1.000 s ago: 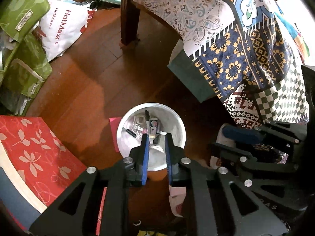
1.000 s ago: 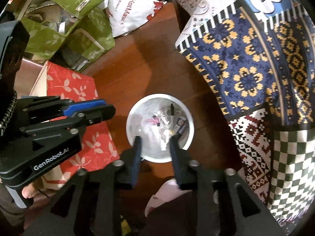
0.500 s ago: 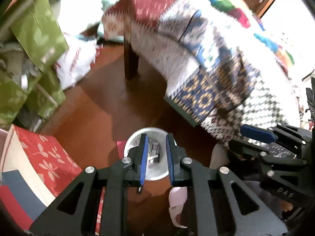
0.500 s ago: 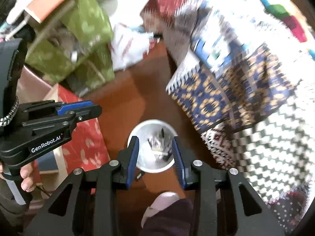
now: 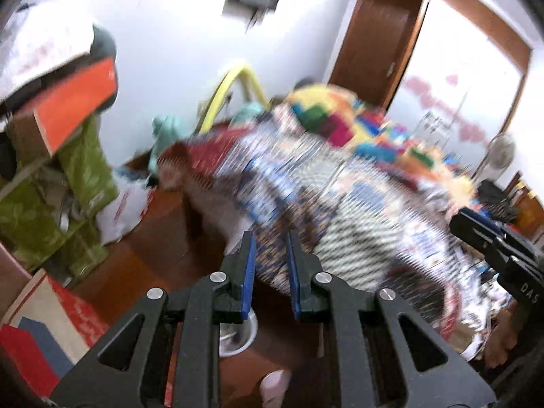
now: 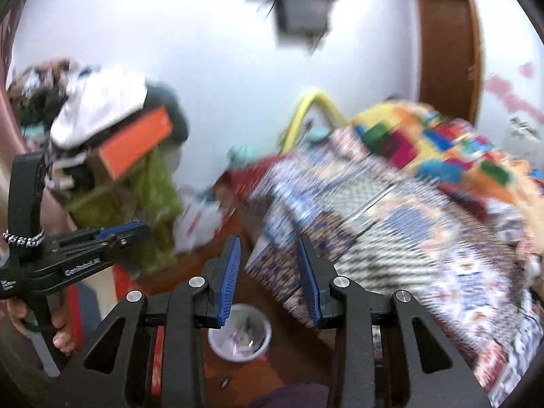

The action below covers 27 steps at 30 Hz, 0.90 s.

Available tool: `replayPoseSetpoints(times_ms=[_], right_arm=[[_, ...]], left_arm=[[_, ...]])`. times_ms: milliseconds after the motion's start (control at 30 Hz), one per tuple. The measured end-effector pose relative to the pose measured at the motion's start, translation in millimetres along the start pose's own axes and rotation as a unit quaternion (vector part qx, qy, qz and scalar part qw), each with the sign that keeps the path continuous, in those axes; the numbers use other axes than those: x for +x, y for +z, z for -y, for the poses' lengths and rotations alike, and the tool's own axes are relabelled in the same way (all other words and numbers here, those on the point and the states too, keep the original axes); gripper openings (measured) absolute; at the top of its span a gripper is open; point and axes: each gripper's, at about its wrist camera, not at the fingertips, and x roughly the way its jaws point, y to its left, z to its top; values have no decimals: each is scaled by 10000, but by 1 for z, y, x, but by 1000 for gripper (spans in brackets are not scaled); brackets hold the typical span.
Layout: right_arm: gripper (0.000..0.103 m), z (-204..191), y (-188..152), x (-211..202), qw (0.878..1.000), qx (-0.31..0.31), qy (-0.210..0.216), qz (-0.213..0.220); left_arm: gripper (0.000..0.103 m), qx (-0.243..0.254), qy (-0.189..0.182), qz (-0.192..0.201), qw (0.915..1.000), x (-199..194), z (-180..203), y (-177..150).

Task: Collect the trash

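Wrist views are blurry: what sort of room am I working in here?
Probably a cluttered room in a home: a patterned cloth draped over furniture, stacked boxes and bags by the wall, a wooden door, a small trash bin.

Bright daylight, heavy motion blur

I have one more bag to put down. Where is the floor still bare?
Bare wooden floor runs between the green bags and the patterned tablecloth, and around the white bin. It is crowded along the wall: green bags, a white bag, a red box.
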Motion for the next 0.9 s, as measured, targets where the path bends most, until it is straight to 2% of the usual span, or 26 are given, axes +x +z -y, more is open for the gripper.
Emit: replayPoseSetpoints(times_ms=[100, 233, 367, 500, 567, 600, 633, 700, 767, 833, 867, 900], right_arm=[[31, 0, -1, -48, 9978, 88, -358, 543], [31, -4, -5, -90, 9908, 245, -847, 1023], [31, -5, -11, -118, 9832, 551, -1172, 1289], [33, -12, -22, -136, 9753, 695, -1581, 1377], [47, -15, -28, -142, 9735, 805, -1622, 1396], [58, -16, -32, -148, 9727, 853, -1633, 1409], [63, -17, -36, -150, 9715, 917, -1653, 1428], [65, -20, -42, -157, 9697, 954, -1720, 1446], [73, -23, -47, -163, 9677, 950, -1848, 1429], [90, -24, -50, -167, 9651, 1023, -1948, 1418], [93, -23, -51, -169, 9633, 1091, -1987, 1437], [97, -23, -54, -172, 9611, 1138, -2048, 1465]], left_arm=[[17, 59, -264, 483, 9985, -41, 20, 6], [17, 299, -552, 966, 9933, -85, 44, 7], [17, 629, -654, 1372, 9864, -123, 64, -2], [19, 813, -783, 1543, 9815, -148, 72, -15], [28, 941, -715, 1613, 9798, -155, 76, -22], [36, 992, -693, 1649, 9789, -158, 78, -26], [42, 1043, -717, 1664, 9779, -160, 79, -29], [49, 1092, -805, 1653, 9769, -163, 79, -34], [60, 1118, -821, 1627, 9769, -166, 81, -37], [72, 1151, -815, 1624, 9766, -167, 82, -41], [74, 1168, -826, 1629, 9762, -169, 83, -43], [81, 1190, -840, 1625, 9759, -169, 84, -45]])
